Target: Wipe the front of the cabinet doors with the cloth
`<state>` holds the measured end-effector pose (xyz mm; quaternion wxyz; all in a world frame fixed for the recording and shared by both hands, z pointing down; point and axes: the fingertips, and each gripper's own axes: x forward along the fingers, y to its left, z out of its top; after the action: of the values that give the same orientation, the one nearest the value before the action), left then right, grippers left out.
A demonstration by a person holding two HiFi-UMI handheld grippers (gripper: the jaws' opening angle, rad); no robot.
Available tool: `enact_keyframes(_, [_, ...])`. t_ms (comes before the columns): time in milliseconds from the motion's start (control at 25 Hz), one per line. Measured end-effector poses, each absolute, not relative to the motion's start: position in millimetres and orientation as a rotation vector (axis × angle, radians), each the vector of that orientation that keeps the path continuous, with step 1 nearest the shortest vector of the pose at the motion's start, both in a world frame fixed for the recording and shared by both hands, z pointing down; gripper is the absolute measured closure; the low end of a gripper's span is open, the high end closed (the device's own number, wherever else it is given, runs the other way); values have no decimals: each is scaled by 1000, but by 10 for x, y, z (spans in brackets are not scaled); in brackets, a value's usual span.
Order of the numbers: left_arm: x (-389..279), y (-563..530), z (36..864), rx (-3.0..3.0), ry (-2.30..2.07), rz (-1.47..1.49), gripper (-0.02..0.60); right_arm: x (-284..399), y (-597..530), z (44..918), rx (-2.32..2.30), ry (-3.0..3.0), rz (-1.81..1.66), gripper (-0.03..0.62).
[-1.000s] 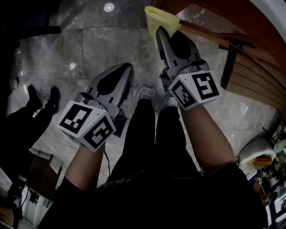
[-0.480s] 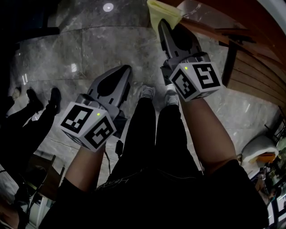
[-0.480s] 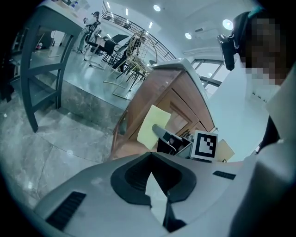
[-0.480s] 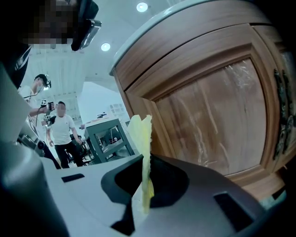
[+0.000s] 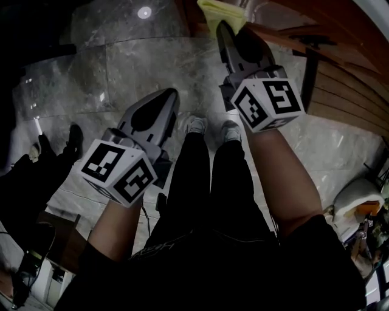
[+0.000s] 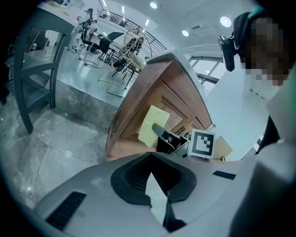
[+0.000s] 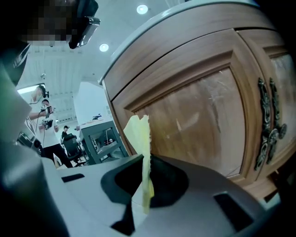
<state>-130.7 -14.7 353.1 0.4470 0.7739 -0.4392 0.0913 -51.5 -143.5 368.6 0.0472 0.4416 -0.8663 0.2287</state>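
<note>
Clenched in the right tongs (image 5: 225, 27), the cloth (image 5: 220, 12) is now pushed farther along the door (image 7: 199, 120); wiping seems underway. The left tongs (image 5: 168, 95) are closed, empty.

I'm standing in what looks like a large public hall or office lobby, not a home. Under my feet is a polished grey marble floor (image 5: 140, 67), glossy enough to reflect a lamp. Overhead, round ceiling lights (image 7: 142, 9) are sunk into a white ceiling. Further off I can see an upper-level railing (image 6: 121, 21), a cluster of chairs (image 6: 104, 44) and a grey metal table (image 7: 99, 136), with a person (image 7: 69, 139) beside it. A curved wooden cabinet (image 7: 194, 106) with ornate metal handles (image 7: 268, 122) rises right in front of me.
</note>
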Motion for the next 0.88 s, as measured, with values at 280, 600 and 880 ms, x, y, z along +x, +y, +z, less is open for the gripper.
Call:
enact_keyframes(280, [-1033, -95, 3611, 1923, -1037, 240, 575, -149, -1420, 3778, 1418, -2603, 693, 554])
enact_keyframes(600, [-574, -101, 3571, 1938, -1011, 244, 575, 486, -1390, 3810, 1507, -2549, 681, 553])
enact_keyframes(880, [-261, -50, 3554, 1961, -973, 268, 575, 978, -1382, 3805, 1619, -2494, 653, 553])
